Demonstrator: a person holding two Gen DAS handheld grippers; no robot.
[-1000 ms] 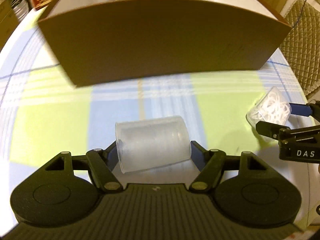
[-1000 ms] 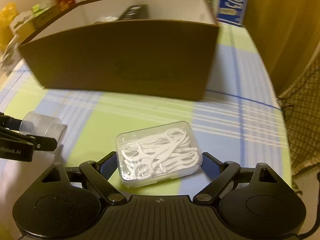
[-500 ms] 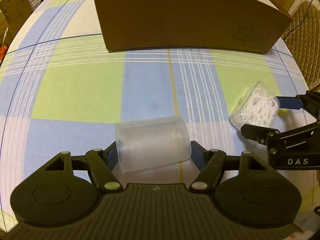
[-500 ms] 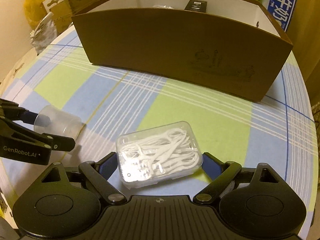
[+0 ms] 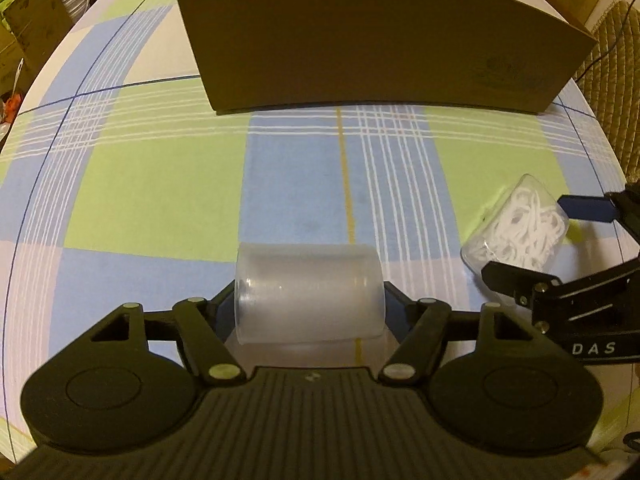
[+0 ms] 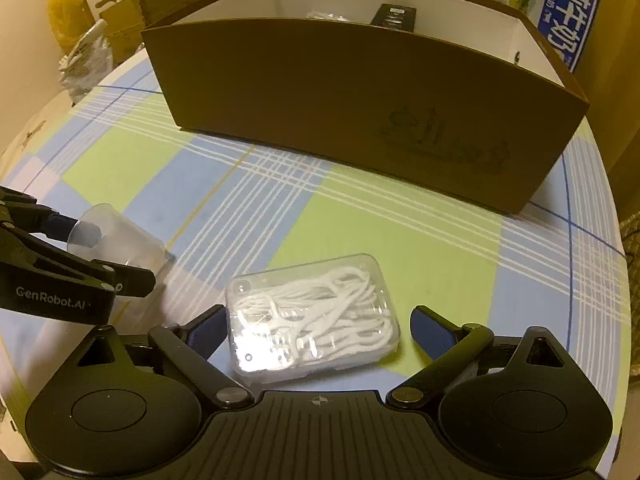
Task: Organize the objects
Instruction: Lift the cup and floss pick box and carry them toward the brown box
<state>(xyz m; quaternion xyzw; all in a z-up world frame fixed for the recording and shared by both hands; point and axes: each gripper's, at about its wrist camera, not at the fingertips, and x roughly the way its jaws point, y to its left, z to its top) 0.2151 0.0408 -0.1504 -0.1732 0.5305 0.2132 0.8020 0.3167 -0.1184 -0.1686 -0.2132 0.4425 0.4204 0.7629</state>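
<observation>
Fingers (image 5: 404, 304) level, either side of sideways cup (image 5: 308, 294).

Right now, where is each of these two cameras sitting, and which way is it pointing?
Left wrist: on the left gripper, facing forward over the frosted cup toward the brown box; its own fingers show.
Right wrist: on the right gripper, facing the floss pick case and that box; its fingers show.
Shared: box, tablecloth, both items, each other's gripper.

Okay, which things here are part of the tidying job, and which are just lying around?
Part of the job: cup in the left gripper; floss pick case between the right gripper fingers; cardboard box.

Lying about: yellow bag, blue sign, checked tablecloth.
</observation>
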